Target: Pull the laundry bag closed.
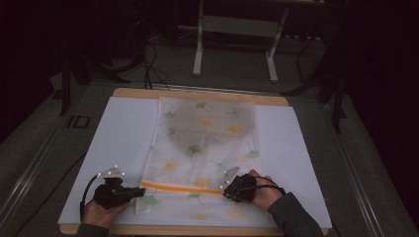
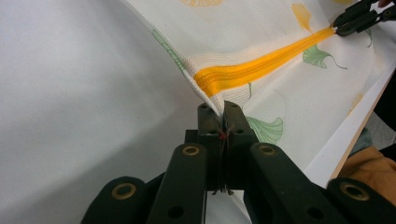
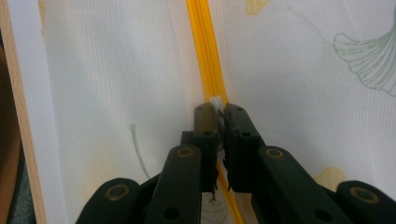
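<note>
A white mesh bag [image 1: 202,143] printed with green and yellow leaves lies flat on a white sheet [image 1: 123,133]. An orange zipper [image 1: 180,188] runs across its near end. My left gripper [image 1: 141,191] is at the zipper's left end. In the left gripper view, the left gripper [image 2: 219,109] is shut on the bag's edge just below the zipper [image 2: 261,65], lifting it a little. My right gripper [image 1: 226,192] is at the zipper's right end. In the right gripper view, the right gripper [image 3: 218,109] is shut on the white zipper pull [image 3: 215,100].
The sheet covers a wooden table [image 1: 197,94] whose edge shows at the back and front. A white metal stand [image 1: 234,24] and cables [image 1: 150,59] are on the dark floor beyond. Bare sheet lies on both sides of the bag.
</note>
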Demonstrator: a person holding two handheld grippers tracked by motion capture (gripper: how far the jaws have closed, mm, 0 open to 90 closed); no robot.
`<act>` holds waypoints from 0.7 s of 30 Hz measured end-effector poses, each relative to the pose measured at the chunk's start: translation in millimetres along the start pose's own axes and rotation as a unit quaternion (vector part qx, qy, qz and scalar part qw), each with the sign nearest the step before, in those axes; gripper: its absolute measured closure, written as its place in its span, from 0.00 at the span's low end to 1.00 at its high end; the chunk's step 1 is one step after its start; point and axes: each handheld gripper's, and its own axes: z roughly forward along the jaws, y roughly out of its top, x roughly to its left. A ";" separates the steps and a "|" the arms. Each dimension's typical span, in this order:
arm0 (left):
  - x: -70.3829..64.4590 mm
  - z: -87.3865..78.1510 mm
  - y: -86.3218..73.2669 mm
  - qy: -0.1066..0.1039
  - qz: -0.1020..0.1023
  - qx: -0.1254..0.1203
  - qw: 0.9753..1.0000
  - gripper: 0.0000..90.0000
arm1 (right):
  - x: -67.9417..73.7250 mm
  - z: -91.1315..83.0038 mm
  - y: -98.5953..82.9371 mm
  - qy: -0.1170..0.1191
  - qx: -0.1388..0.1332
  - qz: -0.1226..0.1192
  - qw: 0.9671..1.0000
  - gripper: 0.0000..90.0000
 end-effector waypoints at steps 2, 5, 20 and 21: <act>0.0 0.0 -0.1 0.000 0.000 0.000 1.000 0.98 | -0.1 -0.7 -1.3 -0.001 0.001 0.001 1.000 0.94; 0.0 0.2 -0.2 0.000 -0.001 0.000 1.000 0.98 | -0.4 -1.3 -2.7 -0.001 0.003 0.001 1.000 0.94; 0.0 0.0 -0.5 0.000 -0.001 0.001 1.000 0.98 | -3.6 -5.8 -14.4 -0.004 0.003 0.012 1.000 0.94; 0.0 0.0 -0.4 0.001 0.000 0.001 1.000 0.98 | -3.8 -5.8 -15.2 -0.003 0.000 0.013 1.000 0.94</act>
